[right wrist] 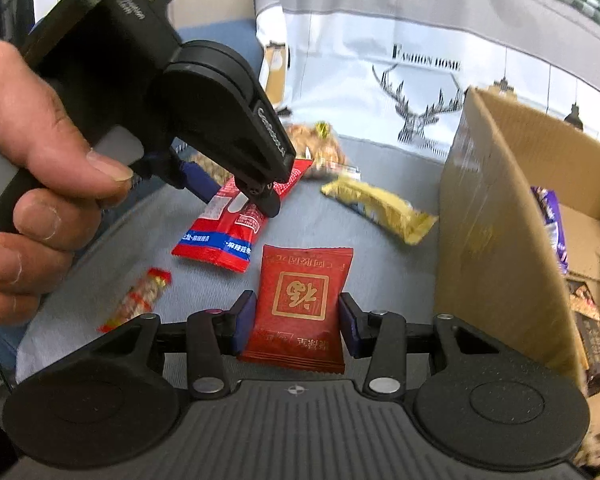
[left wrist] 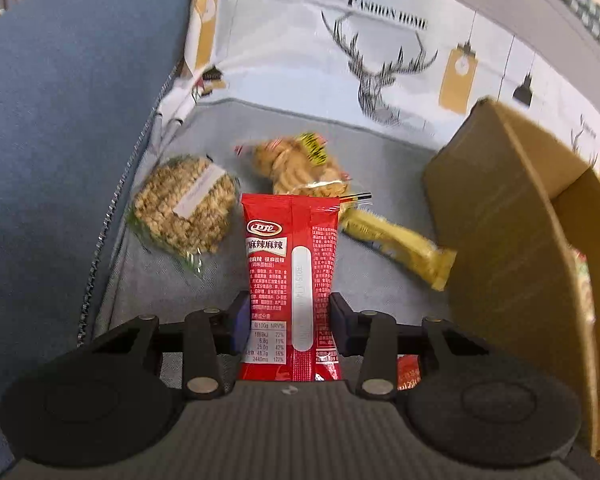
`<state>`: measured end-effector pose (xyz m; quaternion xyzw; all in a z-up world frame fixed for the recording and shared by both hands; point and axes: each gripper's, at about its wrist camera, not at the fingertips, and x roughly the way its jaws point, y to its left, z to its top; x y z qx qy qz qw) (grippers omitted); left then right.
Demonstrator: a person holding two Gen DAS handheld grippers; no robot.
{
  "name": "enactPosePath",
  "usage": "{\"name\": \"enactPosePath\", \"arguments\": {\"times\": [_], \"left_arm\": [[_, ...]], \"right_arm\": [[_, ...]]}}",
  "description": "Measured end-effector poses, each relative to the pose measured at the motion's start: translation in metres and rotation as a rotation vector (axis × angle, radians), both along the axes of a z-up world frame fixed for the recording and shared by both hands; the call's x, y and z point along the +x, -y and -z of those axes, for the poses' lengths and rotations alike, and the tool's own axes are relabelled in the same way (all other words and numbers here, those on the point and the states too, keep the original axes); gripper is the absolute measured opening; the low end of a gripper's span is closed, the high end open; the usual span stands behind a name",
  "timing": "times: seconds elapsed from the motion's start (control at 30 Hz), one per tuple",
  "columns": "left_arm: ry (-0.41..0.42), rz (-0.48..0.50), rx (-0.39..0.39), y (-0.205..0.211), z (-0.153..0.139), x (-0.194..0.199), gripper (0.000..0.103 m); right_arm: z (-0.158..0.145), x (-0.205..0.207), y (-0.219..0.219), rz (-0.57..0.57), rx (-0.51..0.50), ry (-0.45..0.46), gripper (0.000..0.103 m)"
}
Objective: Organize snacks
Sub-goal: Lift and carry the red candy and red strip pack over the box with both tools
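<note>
My left gripper (left wrist: 290, 316) is shut on a long red spicy-snack packet (left wrist: 290, 264) and holds it above the grey cloth; the right wrist view shows that gripper (right wrist: 236, 192) and the packet (right wrist: 236, 228) lifted. My right gripper (right wrist: 296, 320) has its jaws on both sides of a red square packet (right wrist: 300, 304) on the cloth, touching or nearly touching its edges. A yellow packet (left wrist: 400, 244) (right wrist: 380, 208), a round puffed-grain cake (left wrist: 184, 204) and a bag of twisted biscuits (left wrist: 296, 164) lie further back. A cardboard box (right wrist: 496, 224) stands at right.
The box (left wrist: 512, 240) holds a purple packet (right wrist: 552, 224) and dark bars (right wrist: 596, 344). A small red-and-clear candy packet (right wrist: 136, 300) lies at left. A deer-print cushion (left wrist: 380, 60) stands behind. Blue sofa fabric (left wrist: 60, 120) lies at left.
</note>
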<state>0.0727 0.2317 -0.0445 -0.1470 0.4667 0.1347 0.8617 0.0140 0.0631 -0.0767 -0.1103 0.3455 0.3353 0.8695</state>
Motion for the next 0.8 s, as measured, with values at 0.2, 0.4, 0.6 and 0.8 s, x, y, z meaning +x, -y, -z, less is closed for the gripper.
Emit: {"name": "enactPosePath", "arguments": {"times": [0.2,0.4,0.6,0.8], "left_arm": [[0.049,-0.005,-0.002,-0.004,-0.023,-0.011,0.045],[0.134,-0.024,-0.002,-0.005,-0.049,-0.024,0.044],[0.239,-0.041,-0.010,-0.002,-0.068,-0.031,0.044],[0.308,-0.039,0.013,0.009,-0.077,-0.028,0.044]], "right_arm": [[-0.016,-0.001,0.002,0.021,0.030,0.030,0.046],[-0.049,-0.005,0.009,0.013,0.077,0.086,0.046],[-0.101,0.018,0.040,0.057,0.150,0.111,0.046],[-0.153,0.067,0.084,0.120,0.209,0.198,0.046]]}}
